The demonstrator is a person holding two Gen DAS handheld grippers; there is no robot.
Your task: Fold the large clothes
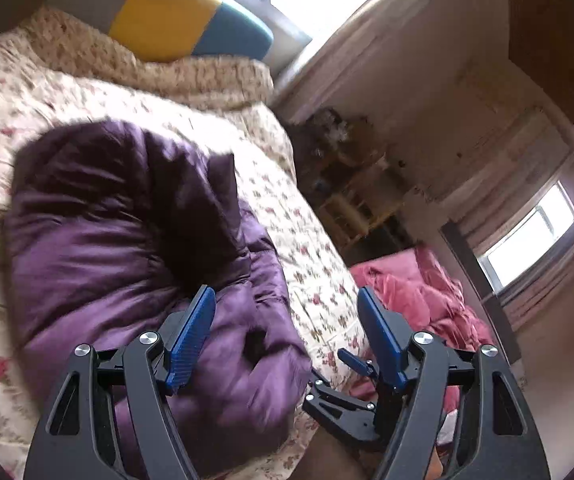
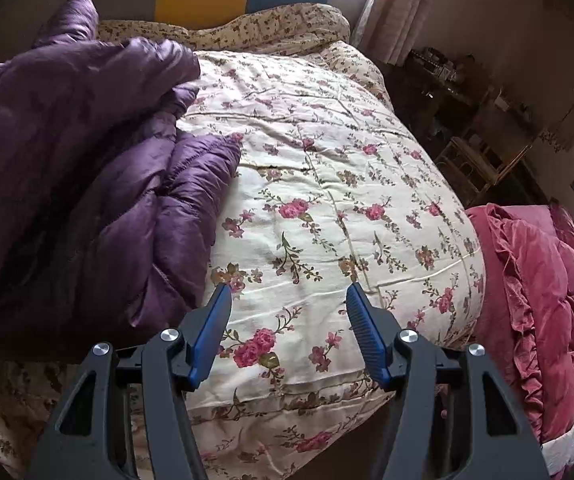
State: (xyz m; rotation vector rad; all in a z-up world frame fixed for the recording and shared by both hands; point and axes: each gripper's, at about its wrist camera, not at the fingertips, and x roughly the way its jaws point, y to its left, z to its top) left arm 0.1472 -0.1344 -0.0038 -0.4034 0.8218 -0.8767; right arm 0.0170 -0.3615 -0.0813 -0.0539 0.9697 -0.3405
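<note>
Purple jacket [image 1: 127, 248] lies bunched on the floral bed [image 2: 327, 200]; our left gripper [image 1: 287, 300] and right gripper [image 2: 287, 296] hang beside it, jaws apart and empty. We judge regrasping an edge comes next.

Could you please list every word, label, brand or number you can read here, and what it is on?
None: no readable text shows in either view.
The purple jacket, floral quilt and pink quilt bear no lettering.
Items on the far shelf are too small and blurred to read.
</note>
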